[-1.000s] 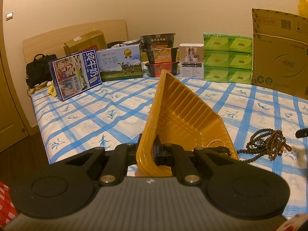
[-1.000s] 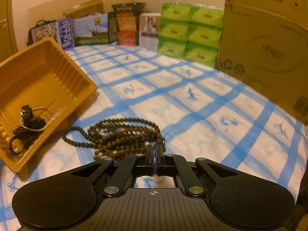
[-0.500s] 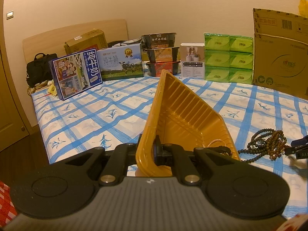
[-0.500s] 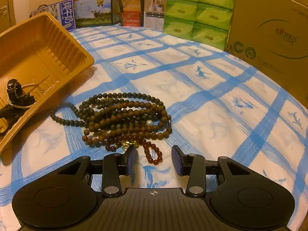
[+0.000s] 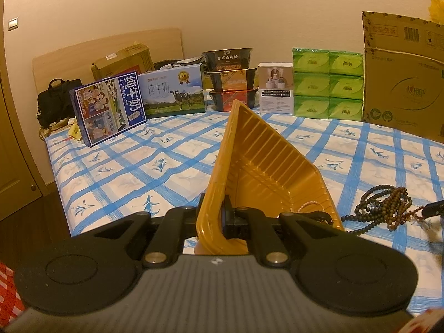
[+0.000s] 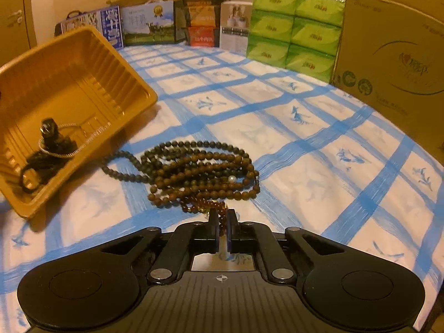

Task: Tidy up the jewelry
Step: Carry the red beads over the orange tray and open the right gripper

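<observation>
My left gripper (image 5: pixel 222 219) is shut on the near rim of a yellow plastic tray (image 5: pixel 263 166), which it holds tilted up on the bed. In the right wrist view the tray (image 6: pixel 77 83) lies open toward me with a black piece and a pale beaded chain (image 6: pixel 50 147) in its low corner. A heap of dark and brown bead strands (image 6: pixel 199 172) lies on the sheet beside it. My right gripper (image 6: pixel 222 219) is shut on a reddish bead strand (image 6: pixel 199 205) at the heap's near edge. In the left wrist view the heap (image 5: pixel 385 208) sits right of the tray.
The bed carries a blue-checked sheet (image 6: pixel 305 144). Along the far edge stand milk cartons (image 5: pixel 111 105), stacked bowls (image 5: pixel 231 80), a white box (image 5: pixel 276 88), green tissue packs (image 5: pixel 327 83) and a big cardboard box (image 5: pixel 402 83). A black bag (image 5: pixel 52 102) sits at the far left.
The right gripper opened, came down at the near edge of the bead heap, and shut again on the reddish strand. The left gripper and the tilted tray kept still.
</observation>
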The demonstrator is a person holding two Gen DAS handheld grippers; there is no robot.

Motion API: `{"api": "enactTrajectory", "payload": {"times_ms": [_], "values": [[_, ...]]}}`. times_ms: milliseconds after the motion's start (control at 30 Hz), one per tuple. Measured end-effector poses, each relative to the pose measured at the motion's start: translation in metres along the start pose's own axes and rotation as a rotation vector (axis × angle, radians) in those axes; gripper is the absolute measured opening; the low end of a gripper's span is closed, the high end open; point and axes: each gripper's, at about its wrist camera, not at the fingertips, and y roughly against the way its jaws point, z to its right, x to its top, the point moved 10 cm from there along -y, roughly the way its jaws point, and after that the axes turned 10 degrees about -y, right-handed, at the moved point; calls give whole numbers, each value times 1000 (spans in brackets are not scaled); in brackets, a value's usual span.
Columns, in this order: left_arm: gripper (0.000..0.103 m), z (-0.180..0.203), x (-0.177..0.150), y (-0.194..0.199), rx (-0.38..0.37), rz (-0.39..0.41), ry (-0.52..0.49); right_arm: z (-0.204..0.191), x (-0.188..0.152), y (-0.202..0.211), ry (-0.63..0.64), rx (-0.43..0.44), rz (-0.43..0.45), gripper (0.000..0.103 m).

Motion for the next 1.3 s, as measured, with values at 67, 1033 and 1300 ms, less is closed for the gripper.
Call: {"api": "enactTrajectory", "payload": {"times_ms": [67, 1033, 1300], "values": [[7, 0, 1, 0, -2, 0, 2, -2, 4, 11, -6, 6, 15, 5], [7, 6, 2, 0, -8, 3, 7, -234, 104, 55, 247, 473, 122, 5], [7, 2, 0, -3, -14, 7, 20, -249, 88, 9, 238, 482, 24, 5]]}}
